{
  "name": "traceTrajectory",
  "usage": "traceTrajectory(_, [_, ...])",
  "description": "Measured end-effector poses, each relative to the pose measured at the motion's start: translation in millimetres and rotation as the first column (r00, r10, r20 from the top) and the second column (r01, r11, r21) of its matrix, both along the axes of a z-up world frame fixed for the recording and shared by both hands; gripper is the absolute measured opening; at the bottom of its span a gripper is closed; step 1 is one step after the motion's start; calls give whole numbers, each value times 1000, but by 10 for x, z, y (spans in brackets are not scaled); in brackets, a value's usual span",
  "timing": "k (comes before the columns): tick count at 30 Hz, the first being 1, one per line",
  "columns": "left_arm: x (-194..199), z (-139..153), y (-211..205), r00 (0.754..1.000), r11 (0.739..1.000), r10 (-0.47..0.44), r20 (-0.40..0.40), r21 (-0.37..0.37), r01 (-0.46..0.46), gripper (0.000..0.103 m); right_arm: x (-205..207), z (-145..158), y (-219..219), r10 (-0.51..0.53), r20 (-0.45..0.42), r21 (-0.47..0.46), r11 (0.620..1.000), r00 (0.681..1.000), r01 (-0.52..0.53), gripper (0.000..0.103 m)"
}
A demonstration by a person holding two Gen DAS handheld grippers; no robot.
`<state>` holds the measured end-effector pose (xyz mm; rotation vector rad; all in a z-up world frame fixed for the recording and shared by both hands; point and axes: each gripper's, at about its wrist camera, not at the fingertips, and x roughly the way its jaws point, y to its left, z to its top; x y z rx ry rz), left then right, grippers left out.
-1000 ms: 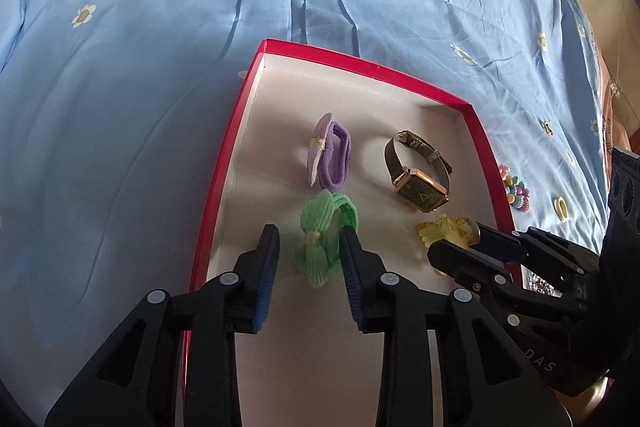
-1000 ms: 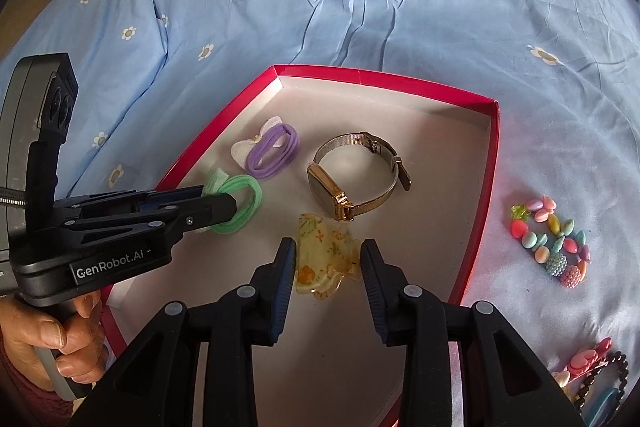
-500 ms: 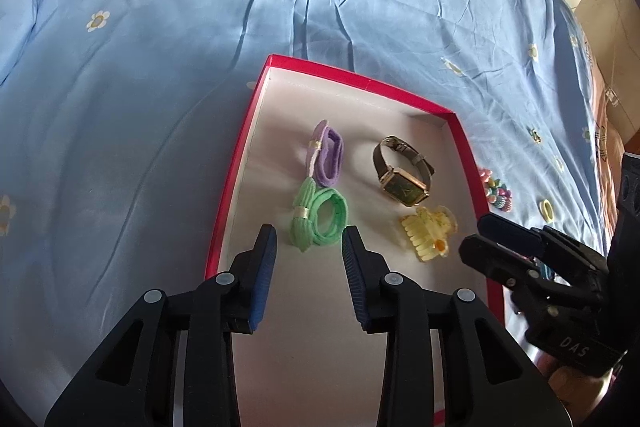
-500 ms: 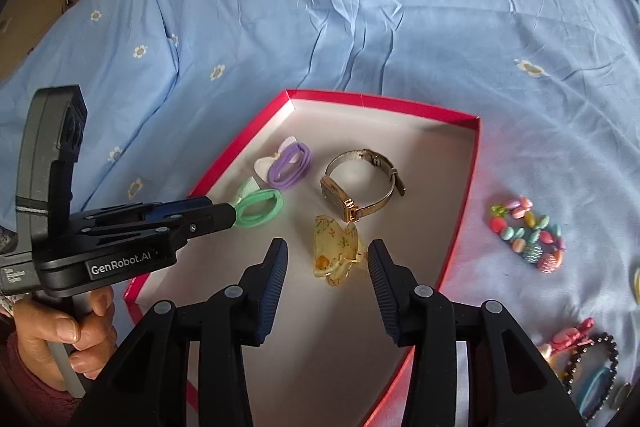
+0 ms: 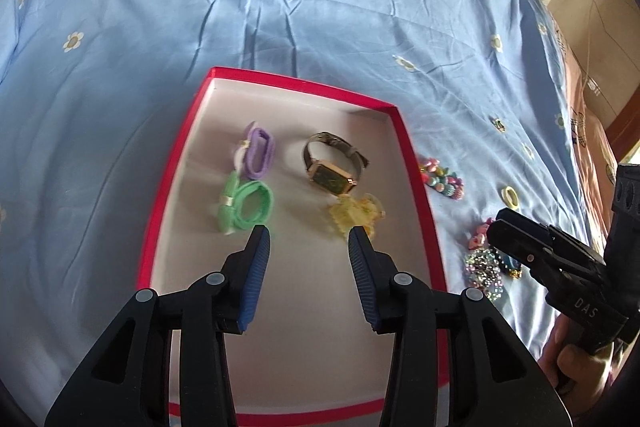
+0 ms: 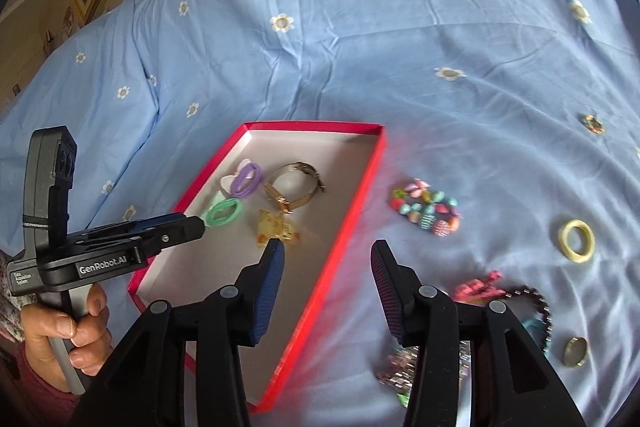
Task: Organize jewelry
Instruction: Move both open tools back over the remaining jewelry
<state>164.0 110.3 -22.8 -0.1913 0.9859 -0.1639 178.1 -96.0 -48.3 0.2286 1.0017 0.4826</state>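
Observation:
A red box [image 5: 173, 187] with a white floor lies on the blue bedsheet. Inside it rest a purple hair tie [image 5: 259, 151], a green hair tie [image 5: 249, 205], a gold watch [image 5: 332, 169] and a yellow claw clip [image 5: 354, 214]. My left gripper [image 5: 309, 239] hovers above the box's near half, its jaws opening with nothing between them. My right gripper [image 6: 327, 251] is open and empty, above the box's right rim [image 6: 360, 195]. Its view shows the clip [image 6: 276, 227] and the green tie [image 6: 222, 213] lying free.
On the sheet right of the box lie a coloured bead bracelet [image 6: 428, 211], a yellow ring [image 6: 576, 235], a pink clip [image 6: 480, 289], a dark bracelet [image 6: 538, 303], a sparkly piece [image 5: 482, 269] and a gold ring [image 6: 576, 351]. A hand [image 6: 68, 331] holds the left gripper.
Both grippers let go, opened and drew back and up. The green tie and yellow clip now lie in the box. The right gripper shifted right, over the box's rim.

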Motion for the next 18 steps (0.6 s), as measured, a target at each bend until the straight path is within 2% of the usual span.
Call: traceTrajectory(18, [100,66,-727,990,990,-143,3,11,143,41,-248,-64,-1088,-200,-18,-29,980,980,199,51])
